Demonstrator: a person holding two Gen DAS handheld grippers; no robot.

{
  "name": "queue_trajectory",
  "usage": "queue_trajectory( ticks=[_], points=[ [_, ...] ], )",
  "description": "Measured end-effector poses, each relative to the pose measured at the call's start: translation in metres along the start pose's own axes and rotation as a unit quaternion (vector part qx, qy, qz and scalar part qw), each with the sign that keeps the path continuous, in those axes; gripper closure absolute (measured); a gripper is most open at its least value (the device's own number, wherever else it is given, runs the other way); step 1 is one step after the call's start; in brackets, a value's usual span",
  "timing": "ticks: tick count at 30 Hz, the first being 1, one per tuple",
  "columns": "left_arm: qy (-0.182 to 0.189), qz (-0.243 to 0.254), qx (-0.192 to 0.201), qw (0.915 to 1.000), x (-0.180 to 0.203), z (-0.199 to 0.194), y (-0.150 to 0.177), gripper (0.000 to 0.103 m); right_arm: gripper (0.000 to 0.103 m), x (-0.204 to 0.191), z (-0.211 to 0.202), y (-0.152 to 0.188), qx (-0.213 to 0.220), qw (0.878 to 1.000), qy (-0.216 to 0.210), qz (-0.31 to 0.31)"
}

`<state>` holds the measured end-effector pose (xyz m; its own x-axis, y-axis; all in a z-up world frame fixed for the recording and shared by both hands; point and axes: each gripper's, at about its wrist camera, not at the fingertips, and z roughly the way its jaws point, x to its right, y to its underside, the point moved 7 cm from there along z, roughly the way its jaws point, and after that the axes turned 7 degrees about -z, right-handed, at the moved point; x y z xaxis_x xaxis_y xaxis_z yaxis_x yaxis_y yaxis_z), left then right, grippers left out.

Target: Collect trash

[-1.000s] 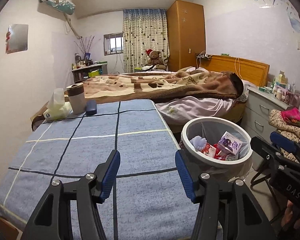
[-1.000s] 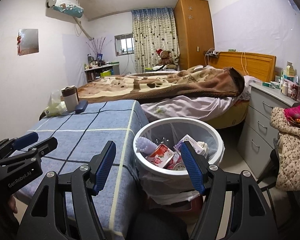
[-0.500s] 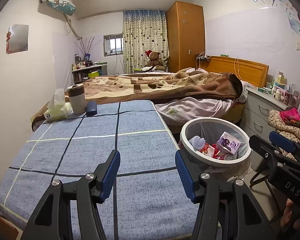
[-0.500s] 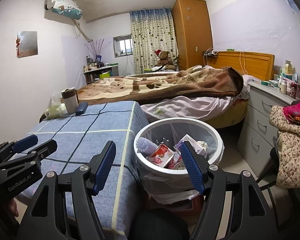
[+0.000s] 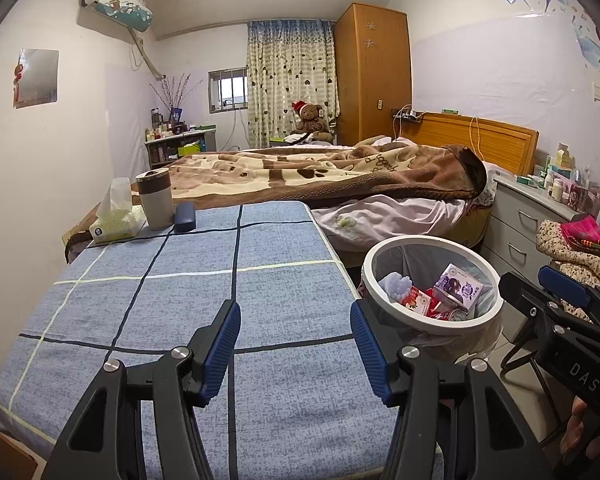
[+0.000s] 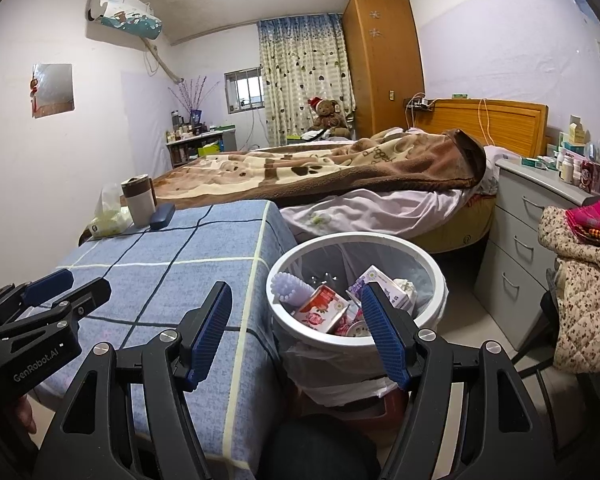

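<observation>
The tablecloth (image 5: 284, 264) at lower centre was matt, coarse-woven blue cloth. The bin (image 6: 428, 256) at right had a smooth white plastic rim and a thin crinkled plastic liner (image 6: 340, 384). The wardrobe (image 5: 374, 76) at upper centre was glossy orange wood; the blanket (image 5: 320, 176) looked fleecy.

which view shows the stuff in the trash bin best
The right wrist view: the trash bin sits near centre, with its cartons and wrappers close and large, though the right claw overlaps its front. The left wrist view shows the bin smaller, off to the right.
</observation>
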<state>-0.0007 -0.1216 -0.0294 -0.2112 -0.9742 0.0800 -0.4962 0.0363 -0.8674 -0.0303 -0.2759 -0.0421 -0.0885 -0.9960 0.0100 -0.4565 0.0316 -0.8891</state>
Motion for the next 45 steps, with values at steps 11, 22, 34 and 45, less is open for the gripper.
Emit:
queue_trajectory(
  ticks=[11, 22, 34, 45],
  points=[
    [-0.001, 0.000, 0.002, 1.0000, 0.0006, 0.0001, -0.0005, 0.046, 0.034, 0.0008, 0.0000, -0.0006, 0.000, 1.000, 0.001, 0.001],
    [-0.001, -0.001, 0.001, 1.0000, -0.0015, -0.0007, -0.0013, 0.046, 0.034, -0.0023, -0.0003, -0.0024, -0.001, 1.000, -0.004, 0.002],
    [0.003, -0.003, 0.000, 1.0000, -0.0019, -0.0015, -0.0027, 0.046, 0.034, -0.0029, -0.0006, -0.0024, -0.001, 1.000, -0.005, 0.002],
    [0.012, -0.004, 0.007, 0.9999, 0.0017, -0.0029, -0.0051, 0.046, 0.034, -0.0035, -0.0006, -0.0023, 0.000, 1.000, -0.003, 0.002]
  ],
)
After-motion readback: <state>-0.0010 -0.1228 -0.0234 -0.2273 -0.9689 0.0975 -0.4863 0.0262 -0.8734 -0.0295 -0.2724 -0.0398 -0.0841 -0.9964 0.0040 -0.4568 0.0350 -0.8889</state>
